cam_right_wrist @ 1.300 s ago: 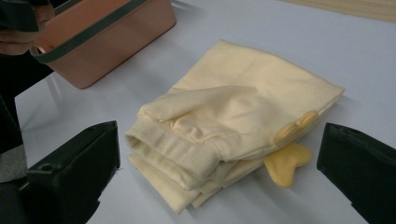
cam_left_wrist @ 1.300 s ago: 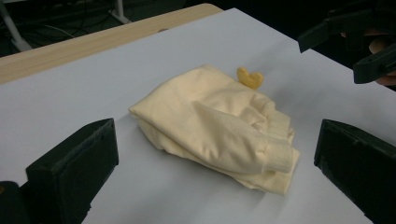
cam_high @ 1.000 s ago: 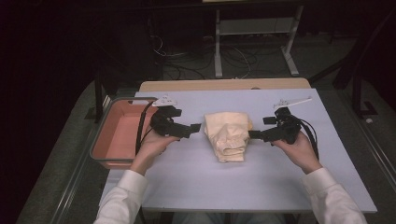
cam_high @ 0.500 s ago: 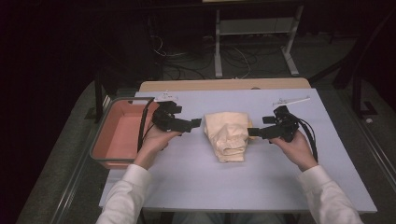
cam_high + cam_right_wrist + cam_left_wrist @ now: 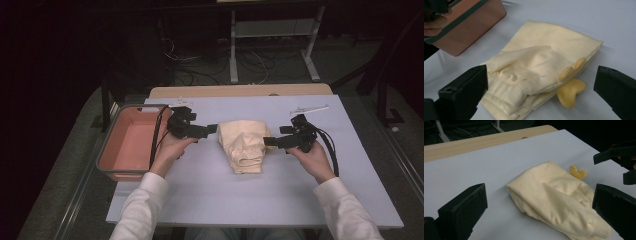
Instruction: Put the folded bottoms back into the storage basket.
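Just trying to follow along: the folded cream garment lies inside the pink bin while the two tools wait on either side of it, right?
Not quite. The garment lies on the table, beside the bin, not in it; the high view shows this. The left tool and right tool do wait on either side of it, both open.

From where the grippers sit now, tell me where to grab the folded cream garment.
Probably the ribbed cuff end of the folded cream garment, with the right gripper coming in from its own side: the layers stack thick there and its open jaws already face that edge.
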### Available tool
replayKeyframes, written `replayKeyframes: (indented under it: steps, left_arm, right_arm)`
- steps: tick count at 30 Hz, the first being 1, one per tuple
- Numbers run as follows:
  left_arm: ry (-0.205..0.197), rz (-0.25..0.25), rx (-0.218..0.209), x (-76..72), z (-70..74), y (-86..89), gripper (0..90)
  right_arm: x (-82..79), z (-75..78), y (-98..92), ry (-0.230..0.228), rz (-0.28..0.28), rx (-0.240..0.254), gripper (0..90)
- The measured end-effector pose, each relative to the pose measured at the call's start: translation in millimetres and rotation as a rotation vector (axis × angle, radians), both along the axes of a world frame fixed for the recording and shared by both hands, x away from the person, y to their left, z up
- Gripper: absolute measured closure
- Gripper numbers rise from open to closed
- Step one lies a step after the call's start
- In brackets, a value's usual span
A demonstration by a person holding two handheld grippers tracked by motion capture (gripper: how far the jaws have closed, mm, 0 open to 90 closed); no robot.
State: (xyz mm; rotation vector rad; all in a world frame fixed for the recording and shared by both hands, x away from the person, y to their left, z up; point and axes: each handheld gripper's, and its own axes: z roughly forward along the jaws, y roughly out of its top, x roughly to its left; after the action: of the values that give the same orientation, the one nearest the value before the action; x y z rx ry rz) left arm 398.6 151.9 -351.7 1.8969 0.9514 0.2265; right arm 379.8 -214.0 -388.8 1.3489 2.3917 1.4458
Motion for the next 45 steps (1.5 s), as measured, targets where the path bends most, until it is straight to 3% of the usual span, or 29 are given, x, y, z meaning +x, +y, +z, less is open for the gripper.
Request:
replayKeyframes:
  steps: [15, 20, 24, 32, 45]
  left_arm:
    - [0.038, 0.042, -0.004, 15.3, -19.0, -6.9, 0.0]
    - [0.072, 0.053, -0.043, 21.2, -27.2, -9.1, 0.0]
    - [0.083, 0.057, -0.040, 24.8, -32.2, -10.6, 0.0]
    - [0.105, 0.060, -0.039, 29.8, -40.5, -13.5, 0.0]
    - [0.150, 0.050, -0.050, 37.9, -58.2, -25.7, 0.0]
  right_arm:
    - [1.8, -14.2, 4.2, 0.028, -0.029, 0.010, 0.0]
    - [1.5, -23.6, 6.5, 0.064, -0.052, 0.004, 0.0]
    - [1.0, -30.0, 7.6, 0.091, -0.072, 0.001, 0.0]
    - [1.3, -33.8, 12.8, 0.098, -0.081, 0.001, 0.0]
    - [-2.1, -44.7, 23.8, 0.149, -0.129, -0.048, 0.0]
